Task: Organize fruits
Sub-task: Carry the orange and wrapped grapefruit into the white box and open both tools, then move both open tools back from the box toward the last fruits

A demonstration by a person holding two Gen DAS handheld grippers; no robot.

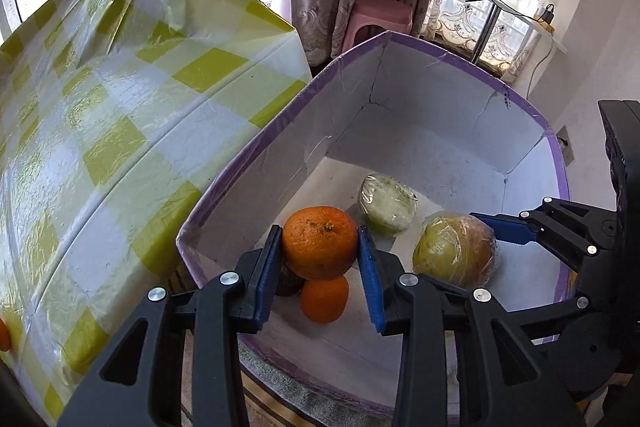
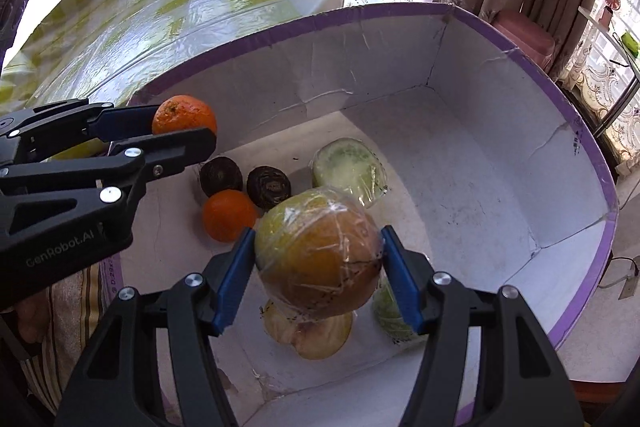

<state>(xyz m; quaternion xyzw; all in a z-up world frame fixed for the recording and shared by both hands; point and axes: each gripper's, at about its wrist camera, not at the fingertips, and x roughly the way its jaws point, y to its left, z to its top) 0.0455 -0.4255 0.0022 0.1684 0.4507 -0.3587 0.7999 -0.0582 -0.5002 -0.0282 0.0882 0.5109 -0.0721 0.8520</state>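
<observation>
Over the box: both grippers hang above its open white inside, each with a fruit
Left gripper: blue fingers clamped on an orange, one pad on each side, the fruit out at the tips
Orange: round, pitted peel, green stem nub on top; in the right wrist view it sits near the box's left wall
Right gripper: fingers clamped on a wrapped fruit, pads pressed into its two sides
Wrapped fruit: round, yellow-green fading to orange-brown, under wrinkled clear film; in the left wrist view it shows to the right of the orange
Box: creased white card walls, purple edge tape, scuffed floor
On the box floor: a small smooth orange, two dark rough balls touching it, a pale green wrapped piece near the middle, a yellowish wrapped piece under the held fruit, another green one behind the right finger
Table: just left of the box, covered in glossy yellow-and-white check plastic
</observation>
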